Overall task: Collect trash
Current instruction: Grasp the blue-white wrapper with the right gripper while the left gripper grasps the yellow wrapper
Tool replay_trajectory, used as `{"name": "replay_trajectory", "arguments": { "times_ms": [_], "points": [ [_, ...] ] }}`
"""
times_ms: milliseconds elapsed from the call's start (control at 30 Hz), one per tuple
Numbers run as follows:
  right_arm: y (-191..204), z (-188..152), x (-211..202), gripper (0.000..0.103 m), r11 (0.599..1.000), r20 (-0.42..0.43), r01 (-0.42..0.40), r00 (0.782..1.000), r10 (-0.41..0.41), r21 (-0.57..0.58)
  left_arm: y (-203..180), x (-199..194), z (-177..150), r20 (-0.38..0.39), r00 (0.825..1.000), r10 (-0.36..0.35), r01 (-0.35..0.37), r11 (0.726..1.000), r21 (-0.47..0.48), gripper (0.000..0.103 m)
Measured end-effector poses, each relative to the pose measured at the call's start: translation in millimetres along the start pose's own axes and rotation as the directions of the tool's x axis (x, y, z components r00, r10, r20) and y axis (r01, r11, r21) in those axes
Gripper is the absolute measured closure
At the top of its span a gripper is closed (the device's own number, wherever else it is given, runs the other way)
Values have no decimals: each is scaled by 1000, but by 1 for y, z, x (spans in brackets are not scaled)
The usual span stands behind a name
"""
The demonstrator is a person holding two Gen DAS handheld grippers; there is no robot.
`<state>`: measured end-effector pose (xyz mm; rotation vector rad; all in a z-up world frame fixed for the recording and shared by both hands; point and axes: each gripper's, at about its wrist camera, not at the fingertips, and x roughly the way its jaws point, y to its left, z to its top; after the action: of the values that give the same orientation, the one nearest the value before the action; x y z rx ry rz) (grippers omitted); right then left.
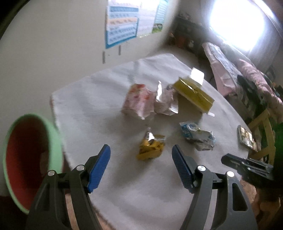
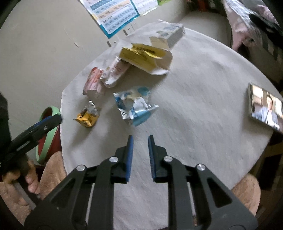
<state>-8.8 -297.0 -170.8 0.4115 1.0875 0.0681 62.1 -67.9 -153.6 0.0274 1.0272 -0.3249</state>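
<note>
Grey cloth (image 2: 194,88) bare beneath narrow, empty right claw (image 2: 140,139); left claw (image 1: 141,152) wide.

Plain off-white wall (image 1: 53,35) behind the round table (image 1: 88,99), which has a pale grey cloth over it. Blue-bordered chart poster (image 1: 122,23) on the wall, second poster (image 1: 160,16) just beside it; a few short dark marks on the wall below them. Bright blown-out window (image 1: 238,23) at upper right, main light source, heavy glare. Patterned pinkish fabric (image 1: 235,70) draped below the window. Dark cluttered corner (image 1: 187,33) between posters and window, details unreadable. Yellow wooden frame (image 1: 263,127) beside the table's right edge.
</note>
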Motion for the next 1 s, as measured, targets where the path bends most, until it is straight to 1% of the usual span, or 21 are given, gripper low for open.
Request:
{"name": "replay_trajectory", "arguments": {
  "times_ms": [33,67,133,200,267,300,333,367,467,500,533,567,767,900,1000],
  "points": [
    [-2,-1,0,76,1000,0,-1,1000,1,9,-4,10,2,-28,1000,-3,3,1000,8,43],
    [-2,-1,0,74,1000,2,-3,1000,3,13,-6,17,3,-47,999,-4,4,1000,9,47],
    [-2,-2,-2,74,1000,11,-5,1000,5,10,-8,30,4,-74,997,-8,8,1000,2,47],
    [-2,-2,-3,74,1000,16,-7,1000,7,8,-9,39,3,-90,996,-4,3,1000,-4,53],
    [-2,-2,-2,74,1000,16,-10,1000,10,9,-9,47,4,-112,994,-5,3,1000,-11,63],
    [-3,-2,-2,74,1000,15,-12,1000,12,11,-9,50,4,-122,993,-7,5,1000,-16,66],
    [-4,-2,-1,74,1000,13,-14,1000,13,14,-8,54,3,-135,991,-8,5,1000,-22,71],
    [-4,-3,-1,74,1000,12,-15,1000,15,16,-6,57,2,-147,989,-11,7,1000,-30,73],
    [-6,-2,-2,74,1000,15,-17,1000,17,21,-4,53,0,-136,991,-19,13,999,-49,76],
    [-6,-2,-2,71,1000,18,-18,1000,18,24,-3,51,-1,-133,991,-19,13,999,-51,76],
    [-6,-2,-2,62,999,21,-17,1000,17,27,-2,46,-3,-125,992,-22,15,998,-56,77],
    [-7,-2,-3,60,999,25,-16,1000,16,28,0,41,-4,-119,993,-25,18,998,-61,77],
    [-2,6,-3,60,1000,37,-13,999,13,8,8,-5,-14,-45,999,-11,8,998,-59,77],
    [4,22,4,56,999,31,16,999,-14,-43,14,-36,-18,12,1000,18,-17,998,-64,77],
    [10,32,14,56,996,24,39,999,-37,-76,19,-57,-19,58,998,33,-28,996,-86,77]
  ]
}}
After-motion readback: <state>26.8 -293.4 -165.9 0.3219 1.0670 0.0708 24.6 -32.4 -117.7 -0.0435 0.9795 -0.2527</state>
